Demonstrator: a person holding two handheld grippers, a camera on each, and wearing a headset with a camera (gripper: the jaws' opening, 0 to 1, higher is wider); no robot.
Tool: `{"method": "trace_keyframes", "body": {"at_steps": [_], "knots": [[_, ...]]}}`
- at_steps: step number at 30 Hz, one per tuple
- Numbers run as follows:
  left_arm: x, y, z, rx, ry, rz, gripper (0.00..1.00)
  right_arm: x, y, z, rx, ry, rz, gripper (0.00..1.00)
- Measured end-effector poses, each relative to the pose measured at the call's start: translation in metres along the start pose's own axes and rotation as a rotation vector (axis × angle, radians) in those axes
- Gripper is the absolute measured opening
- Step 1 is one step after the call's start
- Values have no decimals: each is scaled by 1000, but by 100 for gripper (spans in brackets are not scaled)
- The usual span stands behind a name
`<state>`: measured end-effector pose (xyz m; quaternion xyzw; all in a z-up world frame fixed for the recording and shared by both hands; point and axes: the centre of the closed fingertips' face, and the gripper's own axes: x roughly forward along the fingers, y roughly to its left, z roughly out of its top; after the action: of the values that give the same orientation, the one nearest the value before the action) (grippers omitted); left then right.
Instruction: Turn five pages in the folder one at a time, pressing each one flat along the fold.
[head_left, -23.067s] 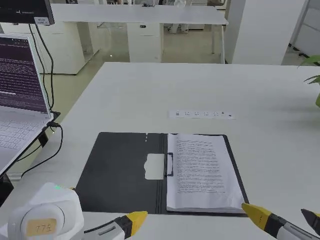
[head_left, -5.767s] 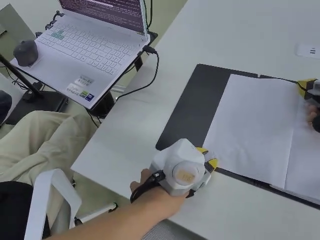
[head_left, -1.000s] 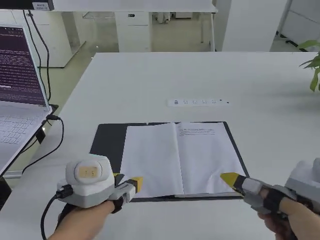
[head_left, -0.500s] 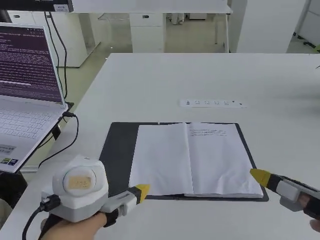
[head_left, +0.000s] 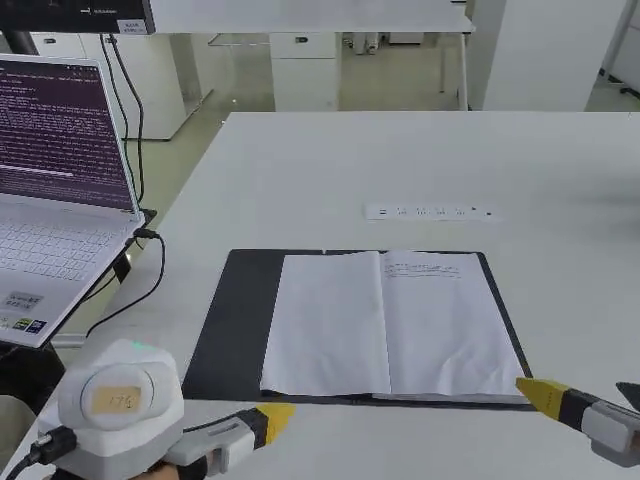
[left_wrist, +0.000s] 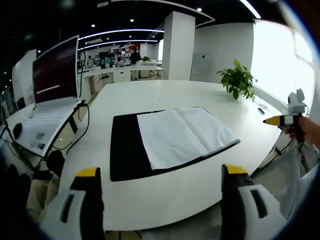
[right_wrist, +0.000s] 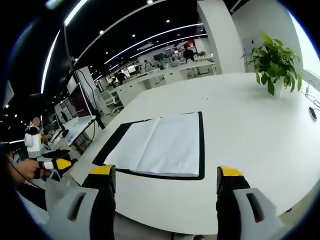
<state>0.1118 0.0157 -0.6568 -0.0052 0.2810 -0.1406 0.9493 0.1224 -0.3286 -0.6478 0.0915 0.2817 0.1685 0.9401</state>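
Folder (head_left: 240, 325) lies open on the white table (head_left: 400, 160), just ahead of the left gripper (left_wrist: 161, 171) and right gripper (right_wrist: 165, 171), both with jaws apart and empty; risk: a deep pinch at the right-hand page (head_left: 450, 320) edge could lift several sheets or crumple one.

An open laptop (head_left: 60, 200) sits left of the white table (head_left: 330, 165), a black cable (head_left: 162, 268) plugged into its side, while a power strip (head_left: 432, 212) and a potted plant (left_wrist: 239, 81) rest on the tabletop.
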Motion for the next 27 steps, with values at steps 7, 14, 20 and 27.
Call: {"method": "trace_keyframes", "body": {"at_steps": [7,14,20,27], "knots": [[-11,-2,7,47,-9,8,99,-3,2,0,-46,-18,21,100],[-12,-2,14,70,-16,13,99,-5,-3,2,-42,-39,29,100],[-3,-6,18,84,-8,6,99,-8,-12,2,-11,-57,28,100],[13,-18,23,102,-3,-21,99,-11,-20,-4,18,-59,18,99]]}}
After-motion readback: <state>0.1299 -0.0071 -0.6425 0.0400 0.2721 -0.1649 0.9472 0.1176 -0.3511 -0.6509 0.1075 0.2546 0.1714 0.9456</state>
